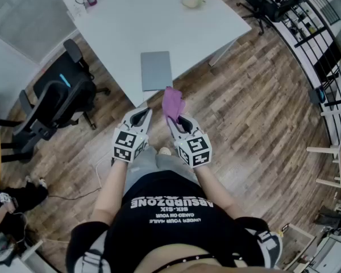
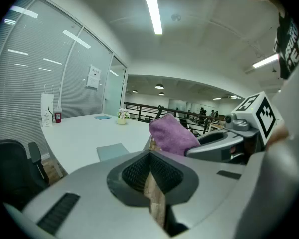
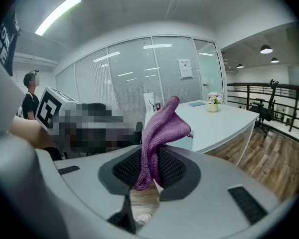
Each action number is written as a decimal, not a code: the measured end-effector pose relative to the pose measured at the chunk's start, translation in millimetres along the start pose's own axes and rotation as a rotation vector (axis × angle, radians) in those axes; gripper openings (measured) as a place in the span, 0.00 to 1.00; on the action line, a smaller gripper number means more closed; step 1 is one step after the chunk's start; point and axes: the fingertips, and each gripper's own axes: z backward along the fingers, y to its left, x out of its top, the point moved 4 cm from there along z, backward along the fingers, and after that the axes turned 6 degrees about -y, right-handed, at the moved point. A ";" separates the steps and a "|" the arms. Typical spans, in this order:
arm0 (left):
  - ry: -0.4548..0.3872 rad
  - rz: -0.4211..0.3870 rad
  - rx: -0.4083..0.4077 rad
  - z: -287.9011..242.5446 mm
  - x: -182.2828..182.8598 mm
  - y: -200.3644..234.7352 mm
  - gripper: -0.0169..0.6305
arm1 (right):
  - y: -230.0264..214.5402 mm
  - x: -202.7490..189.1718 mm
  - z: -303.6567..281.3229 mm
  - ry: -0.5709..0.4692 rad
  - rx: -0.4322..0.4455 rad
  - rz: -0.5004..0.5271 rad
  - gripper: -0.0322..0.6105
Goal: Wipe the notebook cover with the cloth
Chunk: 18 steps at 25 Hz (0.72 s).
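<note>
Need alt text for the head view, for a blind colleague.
Seen from above, the right gripper holds a purple cloth short of a white table, where a grey notebook lies near the edge. The left gripper beside it is shut and empty. A black chair stands at the left.

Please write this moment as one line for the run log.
phase: before wiping | right gripper: shut on cloth | left gripper: shut, empty | notebook: flat on table, nothing touching it
</note>
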 end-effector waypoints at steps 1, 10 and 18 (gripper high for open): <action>0.002 0.005 -0.001 0.2 -0.5 6.4 0.05 | 1.6 0.9 -5.4 0.002 -0.004 -0.001 0.20; 0.021 0.023 -0.039 -4.3 0.0 63.4 0.05 | 12.9 10.5 -54.7 0.034 -0.038 -0.008 0.20; 0.048 0.012 -0.089 -21.5 -6.3 104.4 0.05 | 5.1 31.6 -103.0 -0.049 -0.072 -0.075 0.20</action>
